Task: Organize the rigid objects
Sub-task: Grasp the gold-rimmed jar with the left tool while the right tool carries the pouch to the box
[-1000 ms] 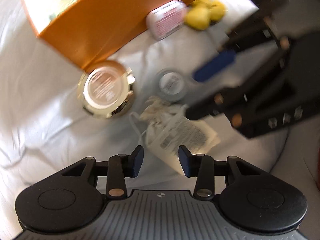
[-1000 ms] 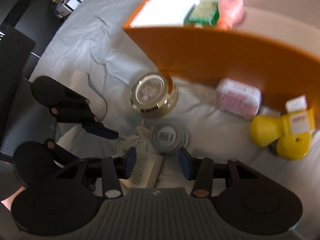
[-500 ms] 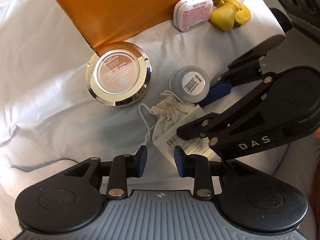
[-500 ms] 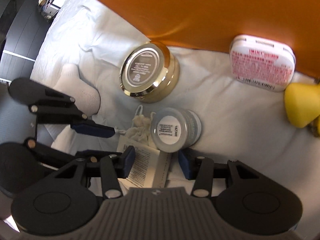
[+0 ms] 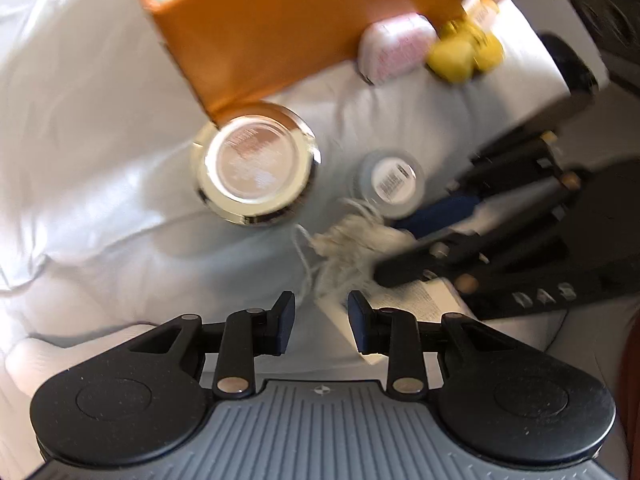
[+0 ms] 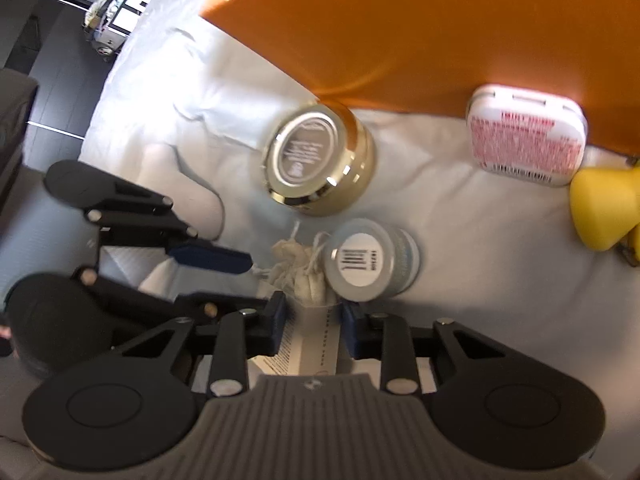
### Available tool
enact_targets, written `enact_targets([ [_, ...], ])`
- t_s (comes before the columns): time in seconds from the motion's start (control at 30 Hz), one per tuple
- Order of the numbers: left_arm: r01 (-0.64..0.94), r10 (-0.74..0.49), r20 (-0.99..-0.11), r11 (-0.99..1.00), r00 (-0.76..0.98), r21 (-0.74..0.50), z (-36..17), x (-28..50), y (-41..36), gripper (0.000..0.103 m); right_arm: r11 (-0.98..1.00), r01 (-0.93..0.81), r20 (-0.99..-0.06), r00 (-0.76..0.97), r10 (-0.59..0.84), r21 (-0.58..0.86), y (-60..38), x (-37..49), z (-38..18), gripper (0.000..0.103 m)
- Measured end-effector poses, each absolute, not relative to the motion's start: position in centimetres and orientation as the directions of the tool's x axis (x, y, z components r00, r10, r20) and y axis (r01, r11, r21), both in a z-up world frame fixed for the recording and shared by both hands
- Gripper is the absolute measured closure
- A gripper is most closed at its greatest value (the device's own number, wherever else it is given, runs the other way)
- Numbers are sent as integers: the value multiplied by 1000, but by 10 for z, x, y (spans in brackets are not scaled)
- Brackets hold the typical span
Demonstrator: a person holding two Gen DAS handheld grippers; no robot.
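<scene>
Since earlier our right tongs (image 6: pixel 312 326) closed in around the paper tag (image 6: pixel 316 344); left tongs (image 5: pixel 318 322) released. Orange box (image 5: pixel 280 40) at twelve o'clock, contents blurred.

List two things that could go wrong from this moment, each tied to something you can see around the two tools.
1. The right tool stands open around the white paper tag of the cream drawstring pouch; closing may grab only paper, leaving the pouch dangling.
2. The small grey round jar lies on its side against the pouch, so it may roll.
3. The left tool is close by; they could collide.
</scene>
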State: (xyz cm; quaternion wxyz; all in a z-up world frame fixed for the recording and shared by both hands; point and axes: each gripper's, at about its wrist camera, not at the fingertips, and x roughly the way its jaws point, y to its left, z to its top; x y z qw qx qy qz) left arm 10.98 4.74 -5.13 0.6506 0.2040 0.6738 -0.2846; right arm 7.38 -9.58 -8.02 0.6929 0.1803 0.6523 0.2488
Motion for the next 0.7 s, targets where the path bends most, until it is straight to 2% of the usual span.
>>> enact_targets([
  [0.1, 634, -126, -992, 765, -22, -111, -42, 116, 50, 66, 813, -160, -819, 47, 573, 560, -97, 70, -64, 78],
  [0.2, 622, -170, -985, 775, 31, -114, -32, 120, 51, 59, 810, -208, -817, 71, 572, 549, -103, 68, -44, 80],
  [0.27, 601, -197, -976, 793, 89, -105, -30, 126, 51, 47, 825, -254, -831, 115, 545, 505, -108, 66, -28, 80],
  [0.4, 585, -180, -964, 811, 196, -33, -27, 130, 38, 34, 841, -277, -835, 179, 521, 465, -128, 69, 1, 80],
  [0.47, 612, -160, -961, 790, 227, 13, -28, 130, 28, 19, 850, -285, -836, 212, 507, 443, -138, 70, 14, 80],
  [0.53, 639, -132, -959, 766, 249, 61, -31, 128, 22, 15, 860, -306, -837, 251, 487, 409, -147, 71, 26, 80],
  [0.7, 669, -62, -957, 728, 283, 151, -48, 129, 5, 14, 900, -343, -882, 286, 374, 270, -165, 73, 30, 80],
])
